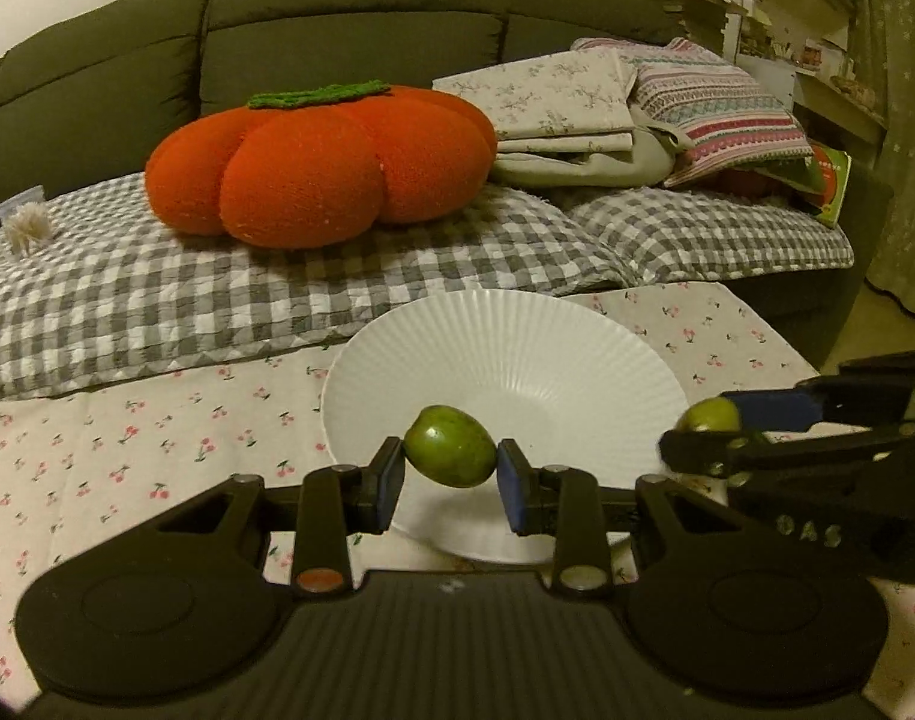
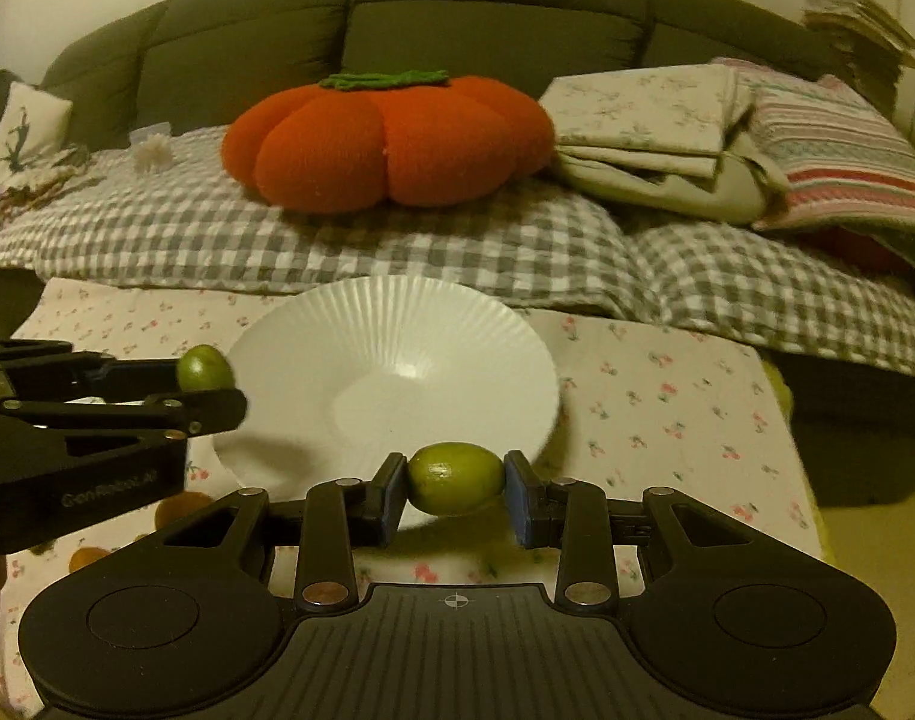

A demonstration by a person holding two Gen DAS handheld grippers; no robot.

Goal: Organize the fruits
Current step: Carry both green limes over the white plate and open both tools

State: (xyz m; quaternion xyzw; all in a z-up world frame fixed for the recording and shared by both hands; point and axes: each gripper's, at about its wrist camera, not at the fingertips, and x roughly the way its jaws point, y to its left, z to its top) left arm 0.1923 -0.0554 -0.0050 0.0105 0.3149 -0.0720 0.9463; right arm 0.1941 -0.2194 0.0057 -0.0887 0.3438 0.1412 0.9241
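My left gripper (image 1: pixel 450 476) is shut on a green fruit (image 1: pixel 450 447) and holds it over the near part of a white ribbed plate (image 1: pixel 517 348). My right gripper (image 2: pixel 457 492) is shut on a second green fruit (image 2: pixel 457 478) above the plate's near right rim (image 2: pixel 391 324). In the left wrist view the right gripper (image 1: pixel 706 429) enters from the right with its fruit (image 1: pixel 708 414). In the right wrist view the left gripper (image 2: pixel 208 381) enters from the left with its fruit (image 2: pixel 202 367). The plate holds nothing.
The plate sits on a table with a cherry-print cloth (image 1: pixel 127 432). Orange fruits (image 2: pixel 178 507) lie partly hidden at the left under the left gripper. Behind is a sofa with a checked blanket (image 1: pixel 217 276), an orange pumpkin cushion (image 1: pixel 319 162) and folded linens (image 1: pixel 577 114).
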